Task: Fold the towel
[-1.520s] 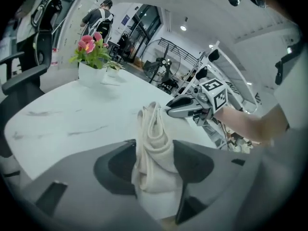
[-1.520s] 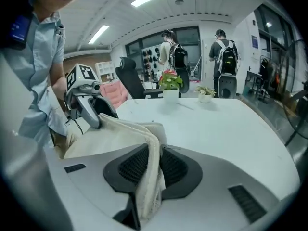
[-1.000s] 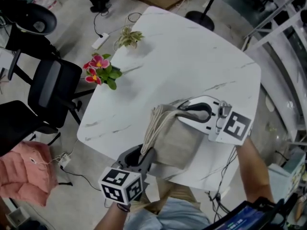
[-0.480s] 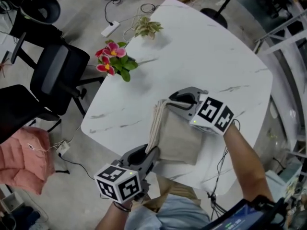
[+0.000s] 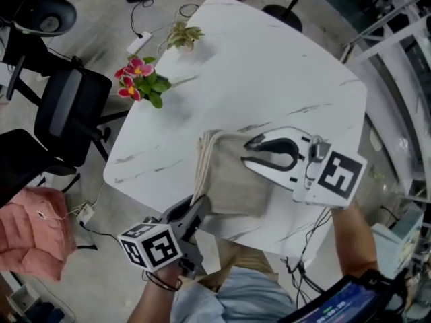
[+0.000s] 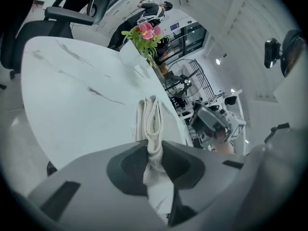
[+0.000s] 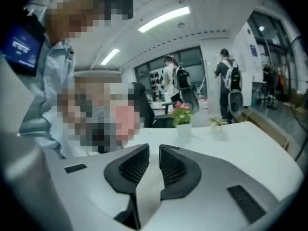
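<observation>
At the counter's near edge, your left tool has just closed, pinching the folded towel's corner, probably to keep its layers aligned. Further in over the counter, your right tool has eased slightly apart, empty.

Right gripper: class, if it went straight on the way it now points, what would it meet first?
Most likely the towel: the right gripper, its empty jaws having just been opening, hangs over it and tips downward toward its folded edge. How high it hangs is unclear.
</observation>
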{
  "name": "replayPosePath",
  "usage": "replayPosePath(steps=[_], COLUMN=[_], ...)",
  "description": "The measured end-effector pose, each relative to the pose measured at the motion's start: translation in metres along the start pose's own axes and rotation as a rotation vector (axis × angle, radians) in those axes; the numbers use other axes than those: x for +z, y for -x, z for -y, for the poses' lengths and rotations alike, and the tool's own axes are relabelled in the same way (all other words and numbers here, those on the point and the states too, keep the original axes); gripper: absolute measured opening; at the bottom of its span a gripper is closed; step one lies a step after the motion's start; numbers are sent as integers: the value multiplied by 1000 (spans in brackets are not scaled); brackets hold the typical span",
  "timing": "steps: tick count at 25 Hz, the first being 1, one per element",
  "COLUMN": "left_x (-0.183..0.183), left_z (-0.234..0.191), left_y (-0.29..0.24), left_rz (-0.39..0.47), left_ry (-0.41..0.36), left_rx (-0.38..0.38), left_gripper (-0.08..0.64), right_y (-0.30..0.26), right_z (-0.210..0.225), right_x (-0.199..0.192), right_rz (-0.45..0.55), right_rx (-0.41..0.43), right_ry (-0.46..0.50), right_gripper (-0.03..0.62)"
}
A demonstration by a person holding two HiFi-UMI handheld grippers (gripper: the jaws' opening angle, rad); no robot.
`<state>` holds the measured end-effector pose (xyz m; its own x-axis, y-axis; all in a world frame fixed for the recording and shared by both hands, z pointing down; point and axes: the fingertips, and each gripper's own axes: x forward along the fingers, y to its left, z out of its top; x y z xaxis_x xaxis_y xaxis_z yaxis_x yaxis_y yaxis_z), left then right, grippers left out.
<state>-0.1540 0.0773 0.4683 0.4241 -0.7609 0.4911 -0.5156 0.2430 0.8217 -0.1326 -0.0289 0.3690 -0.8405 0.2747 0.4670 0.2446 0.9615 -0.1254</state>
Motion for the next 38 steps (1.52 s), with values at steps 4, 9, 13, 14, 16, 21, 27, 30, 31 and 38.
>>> replayPosePath(steps=[4, 9, 13, 14, 16, 21, 27, 30, 31, 38], left_x=[-4, -19, -43, -47, -50, -50, -51, -52, -52, -49], left_z=[12, 19, -6, -12, -21, -17, -15, -14, -14, -17], left_y=[8, 16, 13, 13, 12, 8, 7, 6, 5, 3], left_rz=[-2, -10, -13, -2, 20, 16, 20, 18, 20, 26], left_ry=[29, 59, 158, 204, 285, 240, 230, 223, 227, 249], left_rx=[-12, -23, -10, -13, -18, -47, -71, -79, -85, -113], left_gripper=[74, 75, 75, 75, 75, 74, 71, 69, 67, 71], right_y=[-7, -16, -25, -27, -27, -16, -62, -89, -95, -120], right_z=[-111, -142, -140, -139, -142, -103, -2, 15, 18, 24], right_x=[-67, -121, -146, -148, -145, -48, -20, -40, -47, -75], right_rz=[-197, -296, -375, -386, -395, -92, -80, -145, -171, -329], right_rx=[266, 253, 238, 241, 269, 195, -76, -101, -112, -160], right_ry=[-46, -74, -65, -55, -42, -120, -142, -166, -168, -107], right_gripper=[46, 18, 15, 15, 15, 17, 15, 15, 15, 15])
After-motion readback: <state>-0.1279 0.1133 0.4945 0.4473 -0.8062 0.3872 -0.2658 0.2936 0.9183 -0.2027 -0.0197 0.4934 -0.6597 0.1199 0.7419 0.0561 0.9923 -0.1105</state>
